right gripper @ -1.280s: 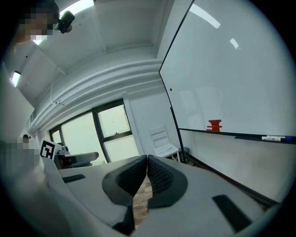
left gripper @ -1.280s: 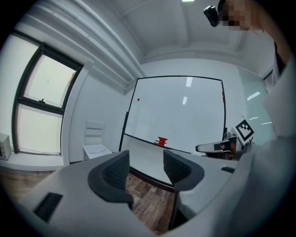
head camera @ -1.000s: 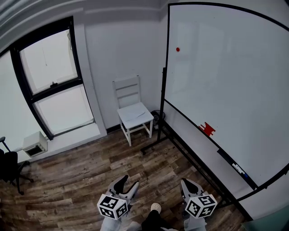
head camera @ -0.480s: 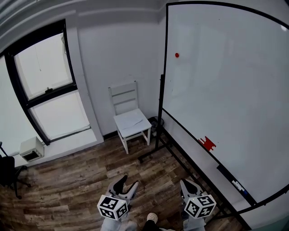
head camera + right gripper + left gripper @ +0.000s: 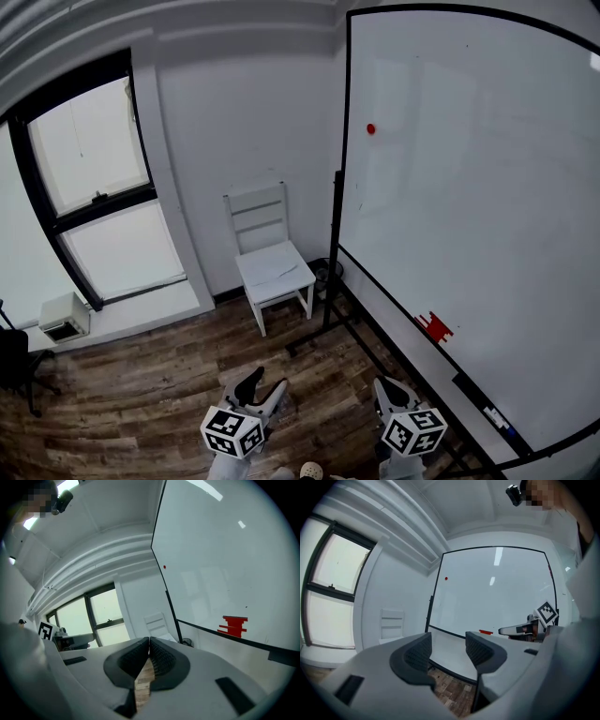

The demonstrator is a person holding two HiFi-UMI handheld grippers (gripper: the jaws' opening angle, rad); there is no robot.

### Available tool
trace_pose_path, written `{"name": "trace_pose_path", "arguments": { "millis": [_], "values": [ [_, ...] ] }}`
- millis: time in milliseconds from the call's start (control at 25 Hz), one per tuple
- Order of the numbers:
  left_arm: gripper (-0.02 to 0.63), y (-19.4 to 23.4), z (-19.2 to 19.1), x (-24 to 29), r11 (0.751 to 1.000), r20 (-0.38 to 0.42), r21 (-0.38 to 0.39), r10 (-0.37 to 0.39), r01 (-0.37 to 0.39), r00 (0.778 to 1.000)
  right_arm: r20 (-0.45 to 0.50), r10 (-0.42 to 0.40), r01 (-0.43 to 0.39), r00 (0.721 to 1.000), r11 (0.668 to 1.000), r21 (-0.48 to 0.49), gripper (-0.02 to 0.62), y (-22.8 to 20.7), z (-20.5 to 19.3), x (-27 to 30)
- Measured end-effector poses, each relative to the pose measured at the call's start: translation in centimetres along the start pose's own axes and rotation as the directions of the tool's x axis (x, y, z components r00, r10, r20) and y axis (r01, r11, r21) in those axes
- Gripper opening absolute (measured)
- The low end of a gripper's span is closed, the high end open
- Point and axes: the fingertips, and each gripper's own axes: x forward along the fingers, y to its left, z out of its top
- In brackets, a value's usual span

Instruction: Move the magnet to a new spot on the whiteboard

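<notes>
Currently, nothing is in contact with the task's thing. Left to right in the head view:

- **left tool** (image 5: 263, 382): It is held low over the wood floor (image 5: 141, 394) with its jaws apart and nothing between them. Only floor and the board's lower edge are seen through the gap in the left gripper view.
- **white chair** (image 5: 270, 258): It is set beyond the left tool and plays no part in the move.
- **magnet** (image 5: 370, 129): A small red disc is stuck high on the whiteboard (image 5: 487, 187), close to its left edge.
- **right tool** (image 5: 387, 386): It is also held low, with its jaws closed together on nothing. Only a sliver of floor shows beneath them in the right gripper view.
- **red jagged shape** (image 5: 434, 326): It is seen low on the board, further right. What it is cannot be told.

Key relation: the magnet lies up and forward of both tools and well apart from each. In the head view it sits almost straight above the right tool. The right tool is on the board side, so it is judged the nearer.

A round disc presents no long axis, so jaw orientation is judged free. The grip would have to be taken across the rim, off a vertical face. The right tool would need opening first; the left is open but further off. A raise and a reach toward the board's upper left region are called for.
</notes>
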Motion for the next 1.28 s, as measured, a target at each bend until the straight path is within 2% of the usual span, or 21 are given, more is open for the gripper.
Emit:
{"name": "trace_pose_path", "arguments": {
  "millis": [280, 560, 920, 1280],
  "values": [
    [0.224, 1.6, 0.5, 3.0, 1.000, 0.032, -0.009, 0.024, -0.024, 0.999, 0.014, 0.031, -0.031, 0.999, 0.999, -0.035, 0.026, -1.6, 1.9, 3.5],
    [0.224, 1.1, 0.7, 3.5, 1.000, 0.036, -0.009, 0.022, -0.022, 0.999, -0.032, 0.060, -0.061, 0.998, 0.997, -0.045, 0.026, -1.5, 0.7, 4.0],
    [0.224, 1.1, -1.1, 5.0, 1.000, -0.002, -0.028, -0.004, 0.004, 1.000, -0.040, 0.029, -0.029, 0.999, 0.999, -0.015, 0.026, -2.7, -0.2, 4.7],
    [0.224, 4.8, -0.5, 10.1, 0.999, 0.012, -0.043, -0.032, 0.033, 0.999, -0.031, 0.004, -0.004, 1.000, 1.000, -0.021, 0.026, -4.3, 1.1, 9.7]
  ]
}}
